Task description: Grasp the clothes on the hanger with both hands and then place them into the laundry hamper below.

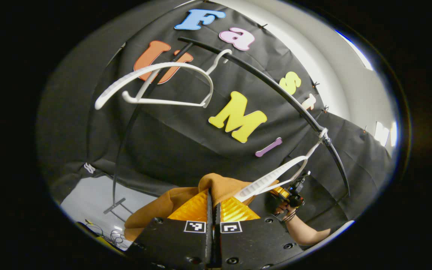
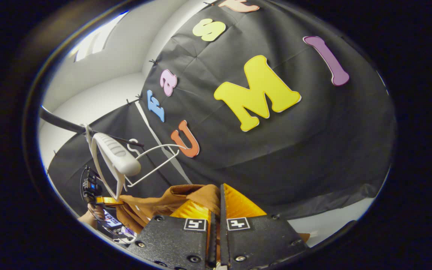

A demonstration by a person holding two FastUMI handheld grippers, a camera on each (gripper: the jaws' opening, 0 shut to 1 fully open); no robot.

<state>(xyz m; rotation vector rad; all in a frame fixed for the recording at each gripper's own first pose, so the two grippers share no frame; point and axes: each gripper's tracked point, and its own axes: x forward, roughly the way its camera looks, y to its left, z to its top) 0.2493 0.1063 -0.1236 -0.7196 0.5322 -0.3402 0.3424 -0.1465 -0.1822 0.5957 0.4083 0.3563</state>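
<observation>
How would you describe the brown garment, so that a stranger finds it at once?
Find the dark curved rail before the black cloth wall. Two bare white hangers hang from it. Below them is the brown garment, the only soft thing, with both tools, left tool and right tool, shut on it.

Both tongs, left (image 1: 213, 204) & right (image 2: 218, 208), clamped tight.

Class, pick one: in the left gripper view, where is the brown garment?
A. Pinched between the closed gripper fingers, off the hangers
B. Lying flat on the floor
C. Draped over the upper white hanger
A: the brown garment bunches at the closed left gripper, while the upper white hanger hangs bare on the black rail.
</observation>
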